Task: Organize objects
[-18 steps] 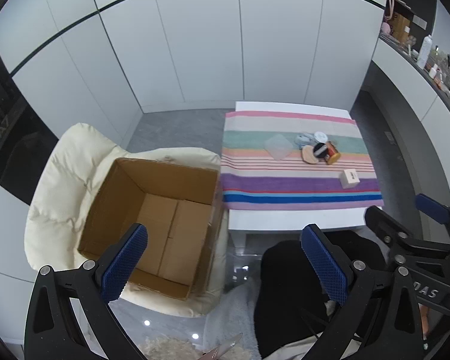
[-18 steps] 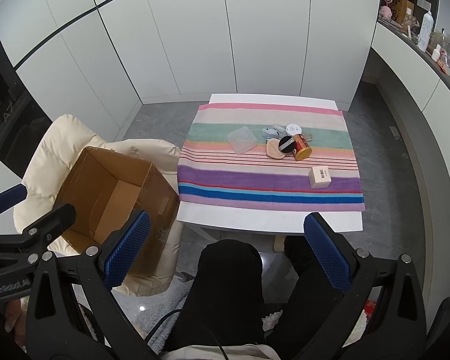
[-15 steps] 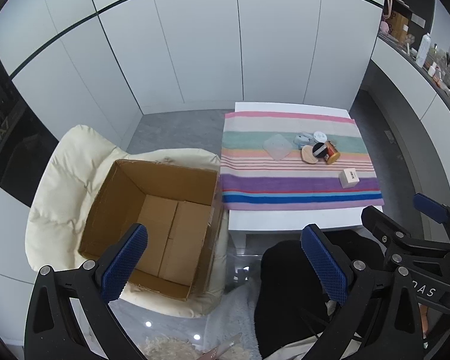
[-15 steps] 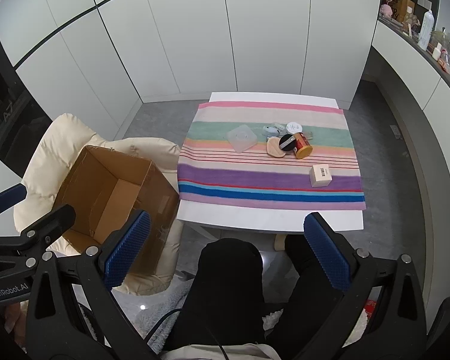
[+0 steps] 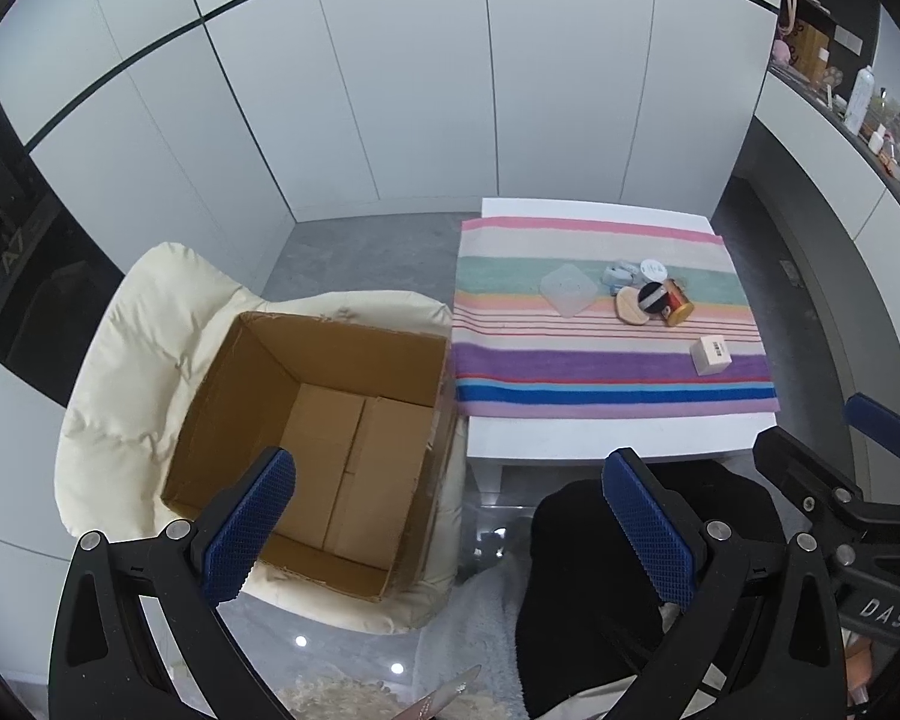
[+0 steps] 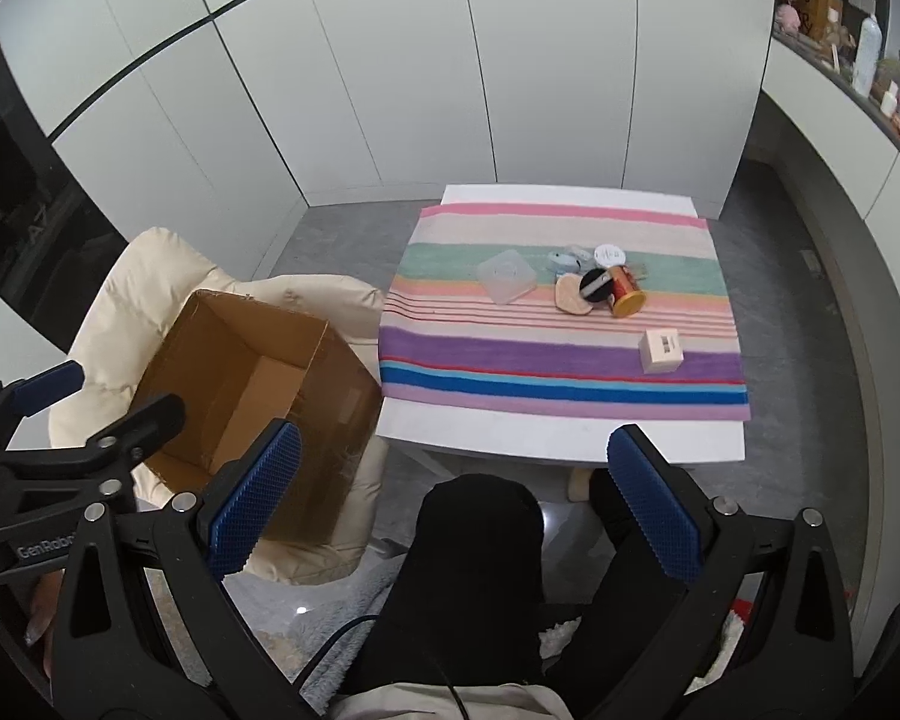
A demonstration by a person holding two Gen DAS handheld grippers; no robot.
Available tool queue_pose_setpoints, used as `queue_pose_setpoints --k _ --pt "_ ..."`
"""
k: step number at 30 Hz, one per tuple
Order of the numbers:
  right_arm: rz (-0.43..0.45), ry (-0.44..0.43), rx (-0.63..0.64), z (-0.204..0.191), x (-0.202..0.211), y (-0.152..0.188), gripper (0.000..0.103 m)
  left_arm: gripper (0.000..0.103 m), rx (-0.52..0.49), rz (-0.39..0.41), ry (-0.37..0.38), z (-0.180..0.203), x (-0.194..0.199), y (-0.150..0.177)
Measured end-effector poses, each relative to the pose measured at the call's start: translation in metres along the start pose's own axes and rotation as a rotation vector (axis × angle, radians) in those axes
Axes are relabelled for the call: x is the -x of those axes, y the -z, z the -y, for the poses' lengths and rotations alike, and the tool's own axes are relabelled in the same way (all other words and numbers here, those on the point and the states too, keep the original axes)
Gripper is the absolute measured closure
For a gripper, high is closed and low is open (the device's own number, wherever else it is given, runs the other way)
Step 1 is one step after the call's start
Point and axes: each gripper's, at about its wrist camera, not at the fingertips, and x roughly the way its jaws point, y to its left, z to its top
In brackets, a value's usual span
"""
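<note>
1. Left wrist view: my left gripper (image 5: 450,525) stands wide, empty; one open cardboard box (image 5: 324,438) lies just ahead of its left finger; the striped cloth (image 5: 606,360) is farther ahead to the right, its near edge bare.
2. Right wrist view: my right gripper (image 6: 450,501) gapes wide, empty; ahead on the cloth, well apart from me, are one white box (image 6: 661,351), one clear square lid (image 6: 506,277) and a touching cluster (image 6: 600,287) of small rounds.

"DAS" stands on the right gripper (image 5: 882,438) and "GenRob" (cut off) on the left gripper (image 6: 90,402).

Small items (image 6: 594,288) on striped cloth (image 6: 558,354)
</note>
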Motion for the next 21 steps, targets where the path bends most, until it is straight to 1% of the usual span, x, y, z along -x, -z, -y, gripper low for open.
queue_pose_setpoints --k 2,7,12,21 --pt "0.004 0.011 0.010 -0.0037 0.0012 0.0010 0.000 0.000 -0.006 0.003 -0.009 0.0004 0.0003 0.0003" --pt "0.004 0.008 0.006 -0.0025 0.0013 0.0009 0.000 0.000 -0.003 0.001 0.005 -0.0005 0.0007 0.0009" --pt "0.002 0.007 0.005 -0.0008 0.0008 0.0010 0.000 0.000 -0.011 0.003 -0.002 0.0019 0.0007 0.0012" --pt "-0.002 -0.001 0.001 0.0006 0.0022 0.0026 0.000 0.000 -0.017 -0.001 0.009 0.0036 0.0023 0.0023"
